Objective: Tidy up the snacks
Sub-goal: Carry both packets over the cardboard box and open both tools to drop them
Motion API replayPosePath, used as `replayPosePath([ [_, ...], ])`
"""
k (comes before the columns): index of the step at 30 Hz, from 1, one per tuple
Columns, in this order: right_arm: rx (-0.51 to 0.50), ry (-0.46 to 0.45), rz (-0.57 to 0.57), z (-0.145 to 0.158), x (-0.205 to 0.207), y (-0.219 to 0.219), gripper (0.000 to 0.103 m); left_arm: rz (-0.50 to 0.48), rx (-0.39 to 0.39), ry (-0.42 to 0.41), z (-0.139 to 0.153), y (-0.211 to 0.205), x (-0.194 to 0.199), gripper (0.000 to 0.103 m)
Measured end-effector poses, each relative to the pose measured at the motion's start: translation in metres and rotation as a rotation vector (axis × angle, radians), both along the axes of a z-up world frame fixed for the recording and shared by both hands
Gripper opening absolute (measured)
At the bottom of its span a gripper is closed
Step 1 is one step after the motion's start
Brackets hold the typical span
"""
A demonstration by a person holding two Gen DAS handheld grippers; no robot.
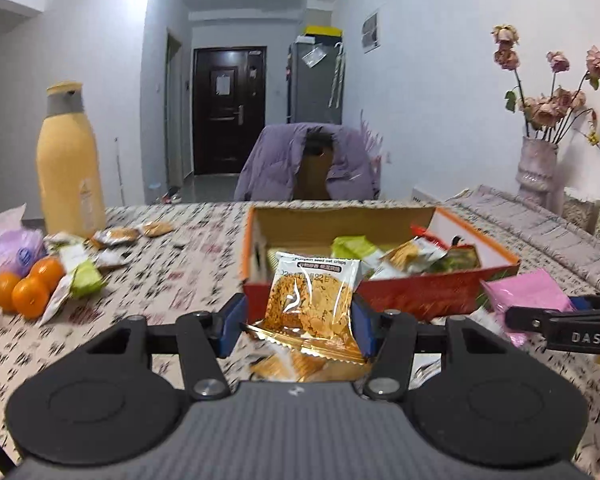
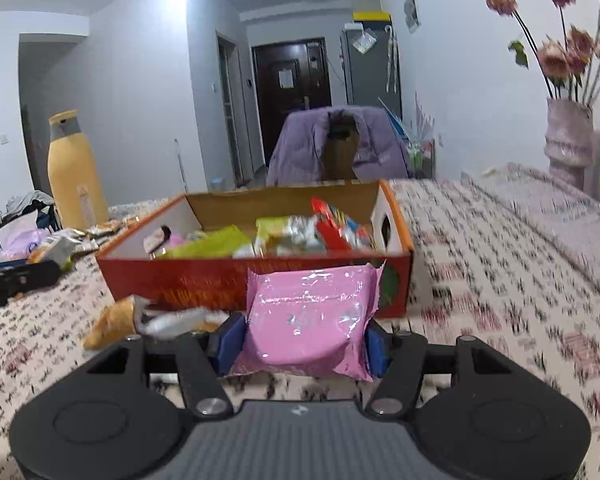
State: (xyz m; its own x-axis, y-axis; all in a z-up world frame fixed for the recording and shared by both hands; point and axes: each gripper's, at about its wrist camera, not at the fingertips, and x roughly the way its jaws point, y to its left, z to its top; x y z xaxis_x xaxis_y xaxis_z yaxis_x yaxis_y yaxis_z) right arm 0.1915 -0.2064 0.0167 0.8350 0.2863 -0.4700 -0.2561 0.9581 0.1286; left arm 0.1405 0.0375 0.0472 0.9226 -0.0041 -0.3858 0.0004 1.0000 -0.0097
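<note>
Left tongs (image 1: 299,322) clamped on a clear-front cookie packet (image 1: 314,300), blue pads pressing both side edges; label reads "Pumpkin seed oat crisps", line of smaller script below it unreadable, printed date code mirrored and only partly legible. Packet is held up off the surface, just in front of the near wall of the red-orange cardboard box (image 1: 420,292). More gold-wrapped packets (image 1: 292,364) under the tongs, mostly hidden by the tool body.

Right tongs (image 2: 306,342) clamped on a pink foil packet (image 2: 310,316), no readable print on it, also raised just before the box's near wall (image 2: 188,284). Faint gold lettering on that wall, blurred, can't read. Box holds green, red and silver wrappers, brands not legible.

Right tool arm at the edge of the left view carries "DAS", rest cut off. Yellow bottle (image 1: 70,160) with a small illegible label, oranges (image 1: 22,290) and loose packets (image 1: 112,236) far left on the patterned surface (image 1: 172,280). Motion blur throughout.
</note>
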Motion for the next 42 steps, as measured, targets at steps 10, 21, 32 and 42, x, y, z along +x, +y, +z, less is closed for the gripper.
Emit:
replayPosePath([
  [10, -0.010, -0.105, 0.022, 0.041, 0.036, 0.013, 0.060, -0.031, -0.019, -0.074, 0.028, -0.025, 0.036, 0.055],
  [21, -0.007, -0.114, 0.017, 0.047, 0.103, 0.035, 0.060, 0.060, -0.064, -0.052, 0.025, -0.026, 0.107, 0.055],
  [32, -0.003, -0.077, 0.009, 0.007, 0.128, 0.034, 0.060, 0.097, -0.059, -0.045, -0.011, -0.019, 0.138, 0.055],
  [42, 0.034, -0.071, -0.015, 0.003, 0.124, 0.021, 0.099, 0.158, -0.082, -0.136, -0.011, -0.014, 0.124, 0.103],
])
